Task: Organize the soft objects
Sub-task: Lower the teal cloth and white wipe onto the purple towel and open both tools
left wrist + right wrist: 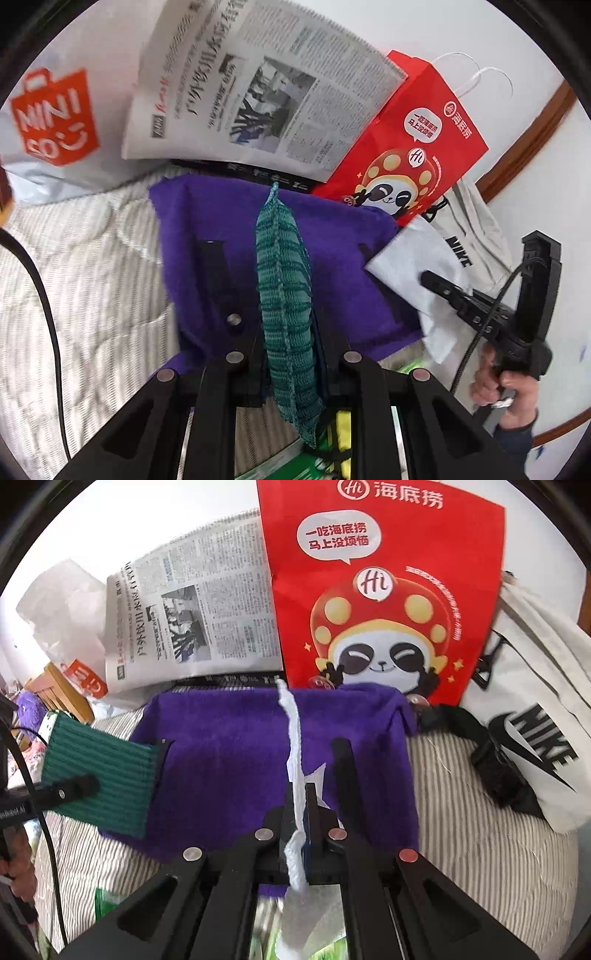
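A purple towel (236, 236) lies flat on the striped bed; it also shows in the right wrist view (229, 753). My left gripper (288, 332) is shut on a green knitted cloth (284, 295), held edge-on above the towel; from the right wrist view that cloth (99, 775) hangs over the towel's left edge. My right gripper (301, 801) is shut on a white tissue (295, 746), held edge-on over the towel's middle. In the left wrist view the tissue (406, 258) and right gripper (436, 284) sit at the towel's right edge.
A red Haidilao paper bag (384, 590), a newspaper (192, 624) and a white Miniso bag (55, 122) stand along the wall behind the towel. A white Nike bag (535, 738) with black straps lies to the right. The striped bedcover (92, 277) surrounds the towel.
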Action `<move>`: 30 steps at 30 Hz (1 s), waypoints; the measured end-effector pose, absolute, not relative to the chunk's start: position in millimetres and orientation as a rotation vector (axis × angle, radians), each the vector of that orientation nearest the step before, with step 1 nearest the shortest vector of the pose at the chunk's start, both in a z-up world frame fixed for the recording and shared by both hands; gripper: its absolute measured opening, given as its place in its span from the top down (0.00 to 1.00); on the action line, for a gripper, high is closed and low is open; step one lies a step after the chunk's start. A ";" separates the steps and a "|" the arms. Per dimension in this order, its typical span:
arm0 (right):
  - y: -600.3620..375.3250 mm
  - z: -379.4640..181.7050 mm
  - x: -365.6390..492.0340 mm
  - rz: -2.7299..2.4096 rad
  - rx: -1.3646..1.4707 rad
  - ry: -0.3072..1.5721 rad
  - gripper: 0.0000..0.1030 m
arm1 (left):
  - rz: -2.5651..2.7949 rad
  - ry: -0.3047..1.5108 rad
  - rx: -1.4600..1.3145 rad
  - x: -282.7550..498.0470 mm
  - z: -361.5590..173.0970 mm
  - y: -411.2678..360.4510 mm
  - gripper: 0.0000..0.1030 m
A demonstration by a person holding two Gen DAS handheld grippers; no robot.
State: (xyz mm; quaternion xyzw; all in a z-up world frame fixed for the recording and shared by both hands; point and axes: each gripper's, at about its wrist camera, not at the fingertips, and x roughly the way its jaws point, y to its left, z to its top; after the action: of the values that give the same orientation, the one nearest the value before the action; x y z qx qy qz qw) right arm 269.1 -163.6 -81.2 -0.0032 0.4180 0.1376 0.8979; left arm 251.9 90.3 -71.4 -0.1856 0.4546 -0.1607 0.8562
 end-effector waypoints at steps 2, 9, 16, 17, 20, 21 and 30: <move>-158.9 -84.2 280.9 0.291 -0.013 0.876 0.98 | -0.350 0.963 -0.405 260.4 -75.9 86.1 0.82; -149.7 -99.3 307.4 0.294 -0.050 0.910 0.98 | -0.402 1.004 -0.442 283.1 -95.1 67.6 0.82; -148.9 -113.7 317.6 0.297 -0.050 0.942 0.98 | -0.417 1.055 -0.460 296.8 -115.8 56.2 0.82; -148.7 -115.4 318.1 0.296 -0.056 0.944 0.98 | -0.416 1.056 -0.464 297.6 -117.4 55.9 0.82; -150.6 -122.3 321.4 0.290 -0.062 0.963 0.98 | -0.420 1.058 -0.471 298.3 -117.8 58.0 0.82; -151.9 -124.0 322.7 0.288 -0.061 0.967 0.98 | -0.422 1.060 -0.468 298.3 -117.6 58.1 0.81; -146.6 -132.9 332.3 0.291 -0.122 1.008 0.90 | -0.378 1.097 -0.388 295.5 -116.4 59.9 0.73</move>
State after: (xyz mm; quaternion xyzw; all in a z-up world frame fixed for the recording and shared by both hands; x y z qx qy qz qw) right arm 332.3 -146.6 -132.9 -0.0580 0.4807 0.1390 0.8638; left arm 295.5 59.9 -116.4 -0.1819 0.5151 -0.1773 0.8187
